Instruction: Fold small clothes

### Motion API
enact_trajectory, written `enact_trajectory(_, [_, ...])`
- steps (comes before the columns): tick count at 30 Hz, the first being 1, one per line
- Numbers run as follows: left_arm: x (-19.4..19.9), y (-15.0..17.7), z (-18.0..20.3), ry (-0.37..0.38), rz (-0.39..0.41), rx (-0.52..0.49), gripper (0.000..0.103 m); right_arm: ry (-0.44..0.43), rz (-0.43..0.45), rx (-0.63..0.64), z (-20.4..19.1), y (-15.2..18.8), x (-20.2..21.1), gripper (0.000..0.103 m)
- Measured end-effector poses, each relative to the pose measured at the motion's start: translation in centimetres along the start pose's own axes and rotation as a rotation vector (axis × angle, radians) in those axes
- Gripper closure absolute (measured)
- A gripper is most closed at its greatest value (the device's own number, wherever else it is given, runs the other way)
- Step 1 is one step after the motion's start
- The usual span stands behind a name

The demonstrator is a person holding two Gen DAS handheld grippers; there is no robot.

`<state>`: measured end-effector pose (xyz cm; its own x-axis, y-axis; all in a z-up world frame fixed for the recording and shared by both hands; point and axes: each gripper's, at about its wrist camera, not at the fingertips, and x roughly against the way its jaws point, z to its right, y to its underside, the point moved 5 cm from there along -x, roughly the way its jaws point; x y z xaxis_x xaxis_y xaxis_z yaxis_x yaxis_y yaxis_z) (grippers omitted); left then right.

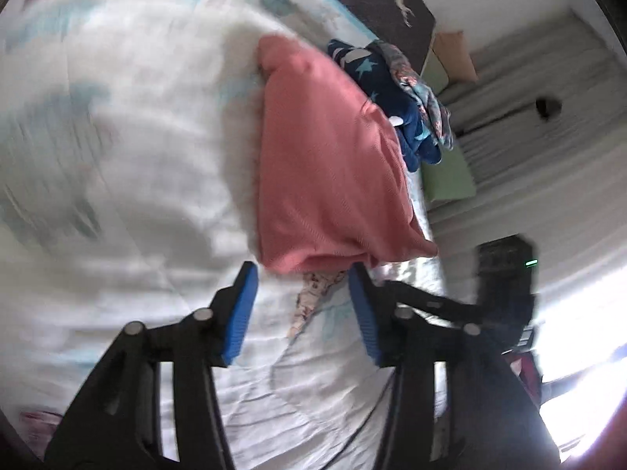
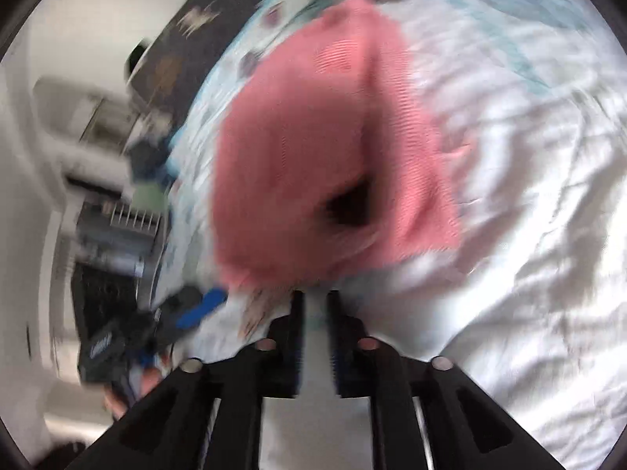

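Coral-pink knit, finely ribbed, makes up the small garment [image 1: 329,164] that lies on the white, pastel-printed quilt [image 1: 129,149] of the bed. In the left wrist view it is a roughly folded, elongated shape with a rounded far end and a wider near hem, one corner sticking out toward the bed's edge. A strip of light patterned fabric [image 1: 313,297] peeks out from under its near hem. In the right wrist view, which is blurred, the same pink garment [image 2: 313,149] fills the middle, with a dark opening [image 2: 350,205] gaping near its lower edge.

Just beyond the pink piece, a heap of other clothes sits at the bed's edge: a navy piece with stars [image 1: 376,78] and a pale floral one [image 1: 423,94].

The left gripper [image 1: 301,274] angles down toward the bed, its blue-padded fingers [image 1: 245,305] standing apart with nothing pressed between them; the tips reach the garment's near hem, one at each side.

The right gripper [image 2: 315,297] also points down at the near edge of the pink garment. Its fingers [image 2: 298,337] stand close together with a narrow gap, and only the quilt shows in that gap.
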<state>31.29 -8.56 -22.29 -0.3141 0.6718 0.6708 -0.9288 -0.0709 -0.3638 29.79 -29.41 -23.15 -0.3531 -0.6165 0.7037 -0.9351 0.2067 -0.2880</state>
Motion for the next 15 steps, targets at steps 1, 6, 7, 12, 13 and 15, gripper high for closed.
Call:
enact_trajectory(1, [0.5,-0.7,0.4,-0.039,0.013,-0.040,0.041,0.035,0.027,0.056,-0.7,-0.4,1.3,0.059])
enact_trajectory(6, [1.8,-4.4,1.3,-0.271,0.136,-0.158,0.031,0.062,0.167,0.164,-1.7,-4.1,6.7,0.016])
enact_trajectory(7, [1.8,-4.8,1.4,-0.304,0.153,-0.169,0.031,0.048,0.154,0.174,-1.5,-5.0,6.9,0.015])
enact_trajectory(12, [-0.5,-6.1,2.7,-0.332,0.173,-0.248,0.030,-0.012,0.024,0.198,1.2,-8.6,4.9,0.010])
enact_trajectory(13, [-1.4,-6.3,3.1,-0.335,0.168,-0.266,0.030,-0.017,-0.002,0.194,1.9,-9.2,4.1,0.010])
enact_trajectory(15, [-2.6,-6.4,3.5,-0.339,0.150,-0.293,0.030,0.001,-0.026,0.176,2.8,-10.3,2.6,0.010])
